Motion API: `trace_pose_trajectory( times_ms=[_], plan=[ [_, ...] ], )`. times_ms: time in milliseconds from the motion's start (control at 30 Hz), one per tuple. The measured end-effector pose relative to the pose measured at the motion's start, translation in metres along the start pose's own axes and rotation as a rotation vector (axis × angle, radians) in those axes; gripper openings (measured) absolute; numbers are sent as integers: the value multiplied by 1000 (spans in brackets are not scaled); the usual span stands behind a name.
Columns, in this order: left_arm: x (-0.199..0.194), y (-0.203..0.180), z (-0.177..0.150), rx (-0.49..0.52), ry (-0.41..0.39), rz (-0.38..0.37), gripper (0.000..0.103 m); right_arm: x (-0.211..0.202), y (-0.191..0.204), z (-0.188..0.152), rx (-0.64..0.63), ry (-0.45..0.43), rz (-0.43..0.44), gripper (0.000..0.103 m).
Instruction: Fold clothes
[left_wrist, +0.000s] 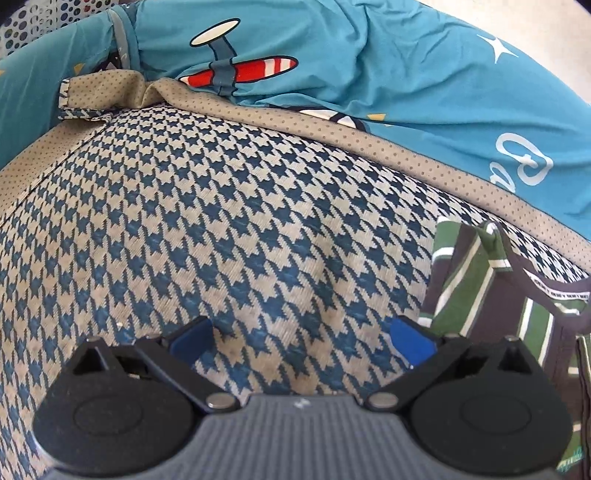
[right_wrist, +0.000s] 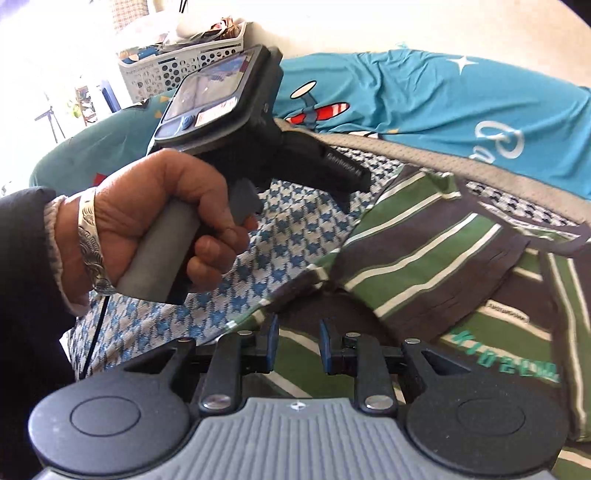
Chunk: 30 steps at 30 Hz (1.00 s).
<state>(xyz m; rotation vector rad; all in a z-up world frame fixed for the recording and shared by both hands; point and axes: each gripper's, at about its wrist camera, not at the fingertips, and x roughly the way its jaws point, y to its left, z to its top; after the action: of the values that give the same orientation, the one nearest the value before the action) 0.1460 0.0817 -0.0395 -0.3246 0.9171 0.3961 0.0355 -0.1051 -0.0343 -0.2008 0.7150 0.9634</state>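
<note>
A green, dark and white striped shirt (right_wrist: 436, 258) lies rumpled on a houndstooth bedspread (left_wrist: 221, 221); one sleeve is folded over its body. Its edge shows at the right of the left wrist view (left_wrist: 491, 295). My left gripper (left_wrist: 301, 341) is open wide and empty, low over the bare bedspread just left of the shirt. My right gripper (right_wrist: 297, 347) is open by a narrow gap with nothing between the pads, right above the shirt's lower left edge. The left hand-held gripper (right_wrist: 229, 122) and the hand on it show in the right wrist view.
A blue sheet with an airplane print (left_wrist: 332, 55) is bunched along the far side of the bed (right_wrist: 424, 96). A white perforated laundry basket (right_wrist: 177, 66) with things in it stands behind at the far left.
</note>
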Motion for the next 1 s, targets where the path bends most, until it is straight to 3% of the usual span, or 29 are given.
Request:
trace_pose_trajectory(
  times_ms=[100, 333, 667, 800, 1000],
  plan=[
    [-2, -10, 0, 30, -13, -49, 103, 11, -5, 0, 71, -11, 12, 28],
    [0, -33, 6, 152, -69, -70, 103, 31, -6, 0, 156, -38, 49, 34],
    [8, -50, 18, 278, -50, -195, 103, 31, 10, -2, 2, -24, 10, 37],
    [23, -53, 17, 275, -21, -153, 103, 32, 12, -5, -16, -40, 16, 39],
    [27, -43, 22, 230, -43, -78, 103, 36, 15, -9, -49, -68, 50, 38]
  ],
)
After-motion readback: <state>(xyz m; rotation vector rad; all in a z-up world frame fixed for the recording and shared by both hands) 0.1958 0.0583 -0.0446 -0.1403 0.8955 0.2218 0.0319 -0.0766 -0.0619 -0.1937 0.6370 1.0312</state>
